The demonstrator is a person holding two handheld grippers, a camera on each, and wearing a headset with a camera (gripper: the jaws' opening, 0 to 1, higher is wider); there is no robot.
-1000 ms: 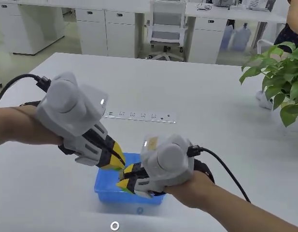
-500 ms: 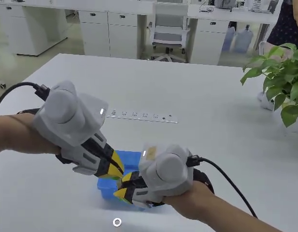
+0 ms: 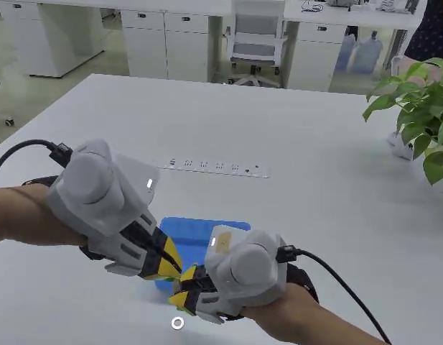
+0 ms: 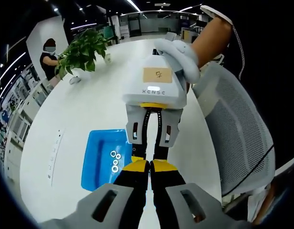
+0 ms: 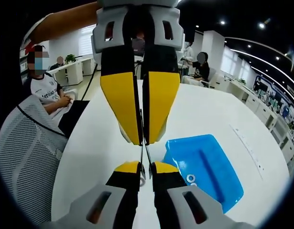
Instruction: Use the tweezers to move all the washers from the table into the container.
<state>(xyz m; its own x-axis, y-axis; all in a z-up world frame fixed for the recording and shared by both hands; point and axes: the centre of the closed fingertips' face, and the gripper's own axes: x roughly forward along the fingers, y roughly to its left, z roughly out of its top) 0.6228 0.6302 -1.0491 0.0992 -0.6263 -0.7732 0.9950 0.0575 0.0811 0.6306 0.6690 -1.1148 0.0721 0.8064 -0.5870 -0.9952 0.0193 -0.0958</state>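
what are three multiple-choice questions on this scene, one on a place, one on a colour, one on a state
1. Where does the loose silver ring washer lie?
A. on the bare white table
B. on a chair seat
C. in a plant pot

2. What colour is the rectangular plastic container?
A. red
B. blue
C. green

3. How do the right tongs stand?
A. wide open
B. shut on a washer
C. shut on the thin metal tweezers

Answers:
1 A, the head view shows it on the tabletop just beyond the container's near edge.
2 B, the container is blue in every view.
3 C, the right gripper view shows the yellow tips pinching the tweezers' blades.
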